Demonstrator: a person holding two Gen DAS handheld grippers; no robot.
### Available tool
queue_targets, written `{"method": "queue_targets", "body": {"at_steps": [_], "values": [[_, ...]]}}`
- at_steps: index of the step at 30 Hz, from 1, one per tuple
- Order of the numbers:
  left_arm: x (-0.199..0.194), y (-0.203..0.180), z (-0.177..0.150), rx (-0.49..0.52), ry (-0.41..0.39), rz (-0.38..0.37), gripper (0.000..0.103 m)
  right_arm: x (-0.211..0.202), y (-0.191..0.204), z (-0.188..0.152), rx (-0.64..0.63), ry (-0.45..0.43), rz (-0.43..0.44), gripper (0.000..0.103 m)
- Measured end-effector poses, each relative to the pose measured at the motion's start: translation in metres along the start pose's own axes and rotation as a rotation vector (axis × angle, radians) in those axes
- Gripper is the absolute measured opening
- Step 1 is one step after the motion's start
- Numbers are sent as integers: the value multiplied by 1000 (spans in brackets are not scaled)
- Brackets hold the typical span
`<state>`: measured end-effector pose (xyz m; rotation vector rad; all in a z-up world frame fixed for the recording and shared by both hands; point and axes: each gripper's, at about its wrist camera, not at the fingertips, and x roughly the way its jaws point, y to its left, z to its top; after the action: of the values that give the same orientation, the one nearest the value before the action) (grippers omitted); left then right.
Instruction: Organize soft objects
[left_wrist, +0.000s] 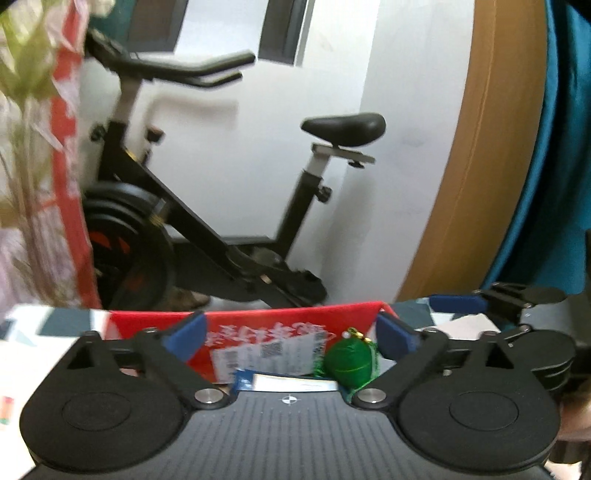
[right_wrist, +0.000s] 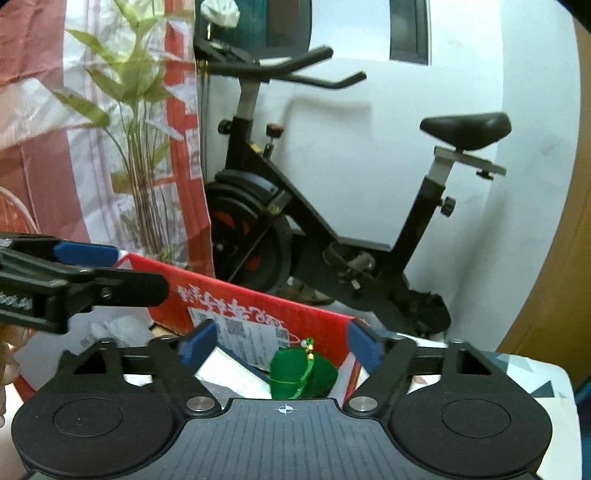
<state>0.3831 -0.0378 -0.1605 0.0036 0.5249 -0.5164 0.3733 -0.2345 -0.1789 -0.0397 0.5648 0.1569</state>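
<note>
There's one green pouch (right_wrist: 301, 374), a little stuffed thing with a green cord and a couple of gold beads on top, and it's sitting down inside the one red box (right_wrist: 258, 310), near the box's right wall. It leans on some paper stuff in there: I count one white shipping label (right_wrist: 251, 332) stuck to the far inner wall, plus a white card and something blue under the pouch, too blurry to say more. In your left wrist view the same pouch (left_wrist: 349, 360) shows up right of centre, just inside the right blue pad.

Your right gripper (right_wrist: 282, 343) hangs over the near edge of the box with its two blue-tipped fingers spread wide apart, nothing pinched; the pouch sits between and beyond them, not touched by either pad. Your left gripper (left_wrist: 291, 332) is the same deal, two fingers wide apart and empty, pointing into the box (left_wrist: 258, 317). From the right camera you can see the left one coming in from the left side, over a white cloth (right_wrist: 122, 328) lying at the left end of the box.

Farther out: one black exercise bike (right_wrist: 332, 221) against the white wall, one leafy plant (right_wrist: 136, 110) on the left in front of a red and white curtain (right_wrist: 37, 129), and the patterned tabletop (right_wrist: 535, 373) under the box.
</note>
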Motion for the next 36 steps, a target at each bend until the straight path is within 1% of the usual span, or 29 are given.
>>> {"method": "queue_targets", "body": {"at_steps": [1, 3, 5, 9, 11, 12, 16, 18, 20, 24, 26, 32, 36], "values": [[-5, -1, 1, 12, -4, 11, 103, -5, 2, 1, 1, -9, -6, 90], [-18, -2, 3, 28, -5, 33, 103, -17, 7, 3, 5, -34, -14, 103], [-33, -1, 5, 43, -14, 58, 103, -30, 11, 5, 10, -60, -17, 102], [-61, -5, 5, 90, -53, 178, 103, -52, 18, 7, 28, -84, -35, 103], [-78, -4, 5, 85, -66, 220, 103, -64, 22, 7, 37, -95, -37, 103], [-86, -4, 6, 74, -69, 229, 103, -71, 24, 7, 40, -103, -35, 103], [-117, -1, 5, 24, -86, 240, 103, -99, 35, 9, 52, -134, -37, 103], [-134, -4, 4, 17, -96, 254, 103, -115, 41, 9, 63, -152, -48, 103], [-148, -7, 3, 7, -102, 264, 103, -128, 46, 10, 79, -149, -60, 103], [-179, -11, -7, -39, -127, 246, 103, -159, 55, 8, 107, -167, -70, 103], [-192, -14, -12, -39, -143, 248, 103, -174, 62, 5, 103, -176, -95, 103], [-237, -31, -21, -7, -199, 300, 103, -223, 80, -9, 124, -214, -130, 103], [-267, -42, -26, 2, -232, 285, 103, -252, 91, -21, 119, -223, -157, 103]]}}
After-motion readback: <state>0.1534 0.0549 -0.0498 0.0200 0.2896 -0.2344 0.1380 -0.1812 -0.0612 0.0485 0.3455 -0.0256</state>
